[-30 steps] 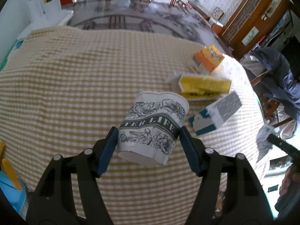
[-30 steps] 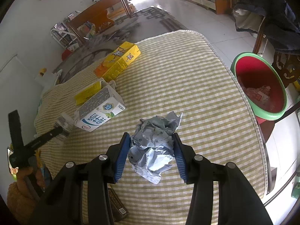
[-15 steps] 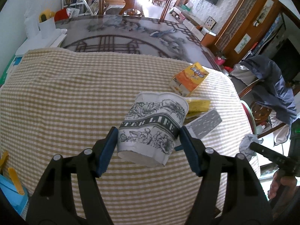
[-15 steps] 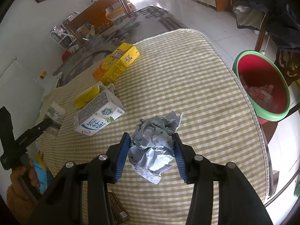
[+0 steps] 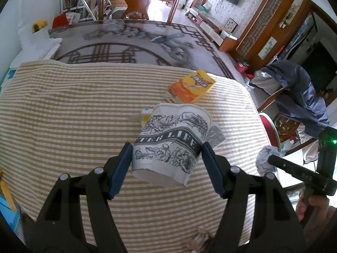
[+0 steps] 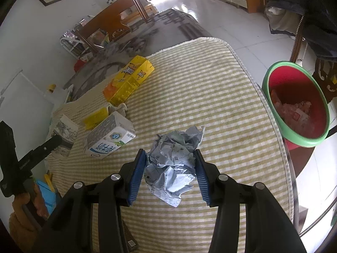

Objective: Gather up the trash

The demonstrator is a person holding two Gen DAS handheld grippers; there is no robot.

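While the left hand-held gripper squeezes a paper cup up above the striped table, the right hand-held gripper is clamped on a crumpled paper ball. A yellow box and a milk carton lie on the table. A red bin stands beside its edge.

The right gripper clamps a crumpled paper wad above the checked tablecloth. Left of the wad lies a milk carton; the red bin stands beyond the cloth's right edge.
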